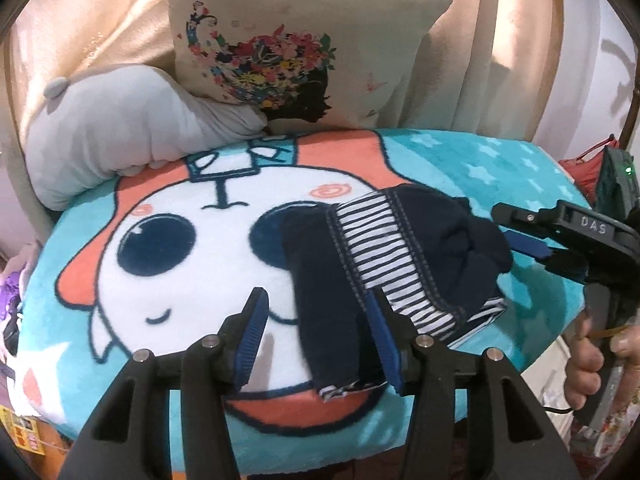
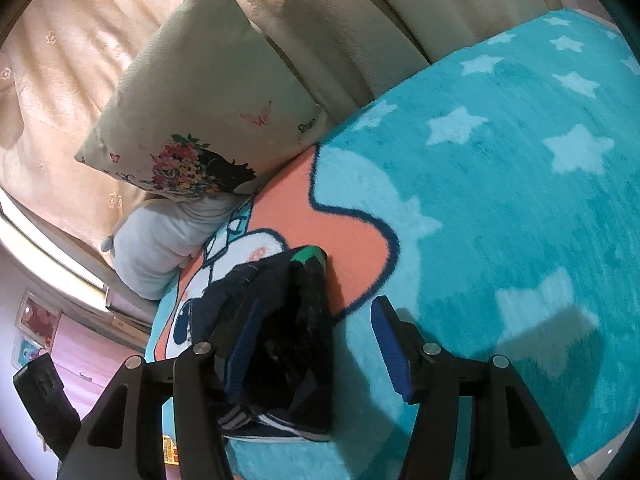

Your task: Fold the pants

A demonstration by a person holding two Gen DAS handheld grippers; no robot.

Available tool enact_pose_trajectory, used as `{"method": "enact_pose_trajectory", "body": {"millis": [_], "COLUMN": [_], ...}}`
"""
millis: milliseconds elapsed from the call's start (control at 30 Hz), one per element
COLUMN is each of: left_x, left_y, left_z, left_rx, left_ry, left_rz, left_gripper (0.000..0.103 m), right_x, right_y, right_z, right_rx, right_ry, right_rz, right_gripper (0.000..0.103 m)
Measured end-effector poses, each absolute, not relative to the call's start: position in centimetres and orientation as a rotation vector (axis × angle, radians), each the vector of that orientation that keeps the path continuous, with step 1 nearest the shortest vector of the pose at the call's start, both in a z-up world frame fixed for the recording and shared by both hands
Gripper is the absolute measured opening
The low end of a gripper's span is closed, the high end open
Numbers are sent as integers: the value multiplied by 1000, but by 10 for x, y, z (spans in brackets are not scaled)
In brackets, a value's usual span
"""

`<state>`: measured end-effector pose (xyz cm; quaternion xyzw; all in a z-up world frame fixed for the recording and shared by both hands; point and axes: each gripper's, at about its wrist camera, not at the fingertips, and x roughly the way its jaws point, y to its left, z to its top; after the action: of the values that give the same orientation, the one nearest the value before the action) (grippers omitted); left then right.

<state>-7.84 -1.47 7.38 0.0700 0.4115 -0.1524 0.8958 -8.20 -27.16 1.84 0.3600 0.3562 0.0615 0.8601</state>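
Observation:
Small dark navy pants [image 1: 424, 248] with a blue-and-white striped lining lie bunched on a turquoise cartoon blanket [image 1: 500, 160]. One leg [image 1: 324, 312] stretches toward me between the fingers of my left gripper [image 1: 316, 320], which is open and holds nothing. My right gripper [image 1: 536, 248] comes in from the right with its blue pads at the pants' right edge. In the right wrist view the right gripper [image 2: 312, 344] is open, and the dark pants [image 2: 288, 344] lie between its fingers, against the left finger.
A floral cushion [image 1: 296, 48] and a grey plush pillow [image 1: 120, 120] lean against the beige curtain behind the blanket. The blanket's near edge [image 1: 280, 448] drops off just in front of the left gripper. A person's hand [image 1: 588, 364] grips the right tool's handle.

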Motion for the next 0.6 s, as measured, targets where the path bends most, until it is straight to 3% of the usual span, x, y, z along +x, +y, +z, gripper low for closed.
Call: {"method": "enact_pose_trajectory", "body": {"millis": [600], "left_x": [-79], "left_y": [-3], "left_z": [64], "left_rx": [146], "left_ry": [895], "left_rz": [-291], "left_gripper": [58], "right_x": [-88], "right_y": [-255], "right_z": [17], "right_rx": [704], "right_ry": [794], "right_rz": [98], "right_gripper": [70]}}
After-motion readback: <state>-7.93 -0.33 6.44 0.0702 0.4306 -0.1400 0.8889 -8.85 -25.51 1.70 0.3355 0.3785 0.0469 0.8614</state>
